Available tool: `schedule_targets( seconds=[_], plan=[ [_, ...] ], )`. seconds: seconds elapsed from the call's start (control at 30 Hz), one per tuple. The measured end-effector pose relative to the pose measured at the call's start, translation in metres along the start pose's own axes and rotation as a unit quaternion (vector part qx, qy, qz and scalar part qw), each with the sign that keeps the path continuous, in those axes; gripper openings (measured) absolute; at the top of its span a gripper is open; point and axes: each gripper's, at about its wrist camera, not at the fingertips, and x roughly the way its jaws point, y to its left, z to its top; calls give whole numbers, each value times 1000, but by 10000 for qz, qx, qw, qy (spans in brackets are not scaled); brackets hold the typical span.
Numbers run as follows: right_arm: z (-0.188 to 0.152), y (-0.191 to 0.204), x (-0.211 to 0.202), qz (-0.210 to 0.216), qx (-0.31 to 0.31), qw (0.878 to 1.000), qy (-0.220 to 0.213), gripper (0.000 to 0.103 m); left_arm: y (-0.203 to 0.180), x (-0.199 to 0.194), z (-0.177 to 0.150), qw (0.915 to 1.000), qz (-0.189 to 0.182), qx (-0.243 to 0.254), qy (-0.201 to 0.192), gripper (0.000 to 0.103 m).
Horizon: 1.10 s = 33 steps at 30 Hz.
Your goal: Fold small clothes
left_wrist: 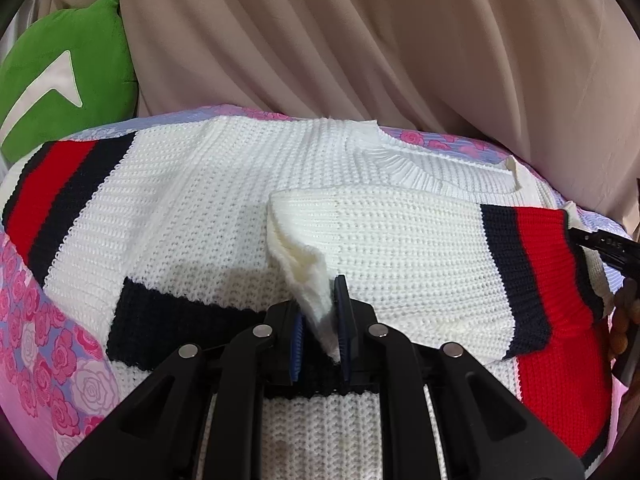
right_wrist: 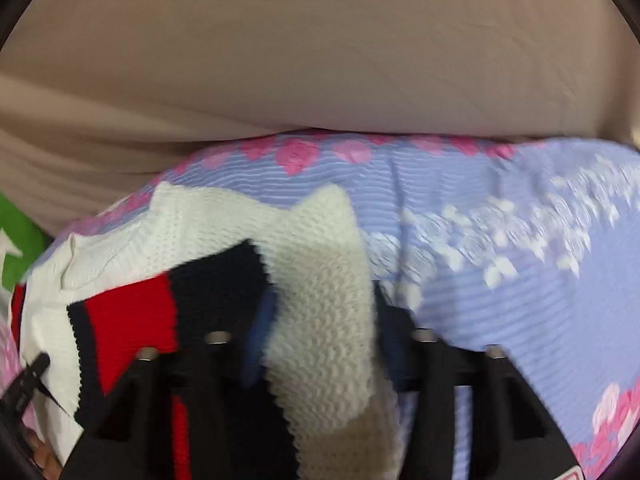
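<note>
A white knit sweater with red and navy stripes lies spread on a floral bedspread. One sleeve is folded across the body. My left gripper is shut on the white cuff end of that sleeve, just above the sweater's navy band. My right gripper is shut on a thick white fold of the sweater, beside its red and navy stripes. The right wrist view is blurred. The right gripper's tip shows at the far right of the left wrist view.
A beige curtain hangs behind the bed. A green plush cushion sits at the back left. The bedspread stretches bare to the right of the sweater.
</note>
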Motion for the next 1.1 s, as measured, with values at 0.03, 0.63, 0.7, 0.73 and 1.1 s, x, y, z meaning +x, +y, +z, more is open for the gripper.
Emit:
schedule_targets(
  seconds=[0.03, 0.63, 0.7, 0.73, 1.1],
  plan=[
    [4, 0, -13, 201, 62, 9996, -191, 13, 0, -1, 0, 10000, 12, 6, -34, 13],
    [-71, -65, -73, 829, 115, 9965, 28, 52, -9, 9, 4, 9998, 121, 177, 63, 15],
    [-74, -60, -62, 678, -143, 9975, 148, 24, -10, 7, 3, 9997, 133, 201, 19, 14],
    [-73, -60, -73, 661, -133, 9977, -61, 20, -10, 4, 2, 9997, 123, 197, -29, 14],
    [-87, -83, -122, 175, 531, 9970, -539, 23, 10, -8, 0, 9995, 66, -264, -174, 33]
  ],
)
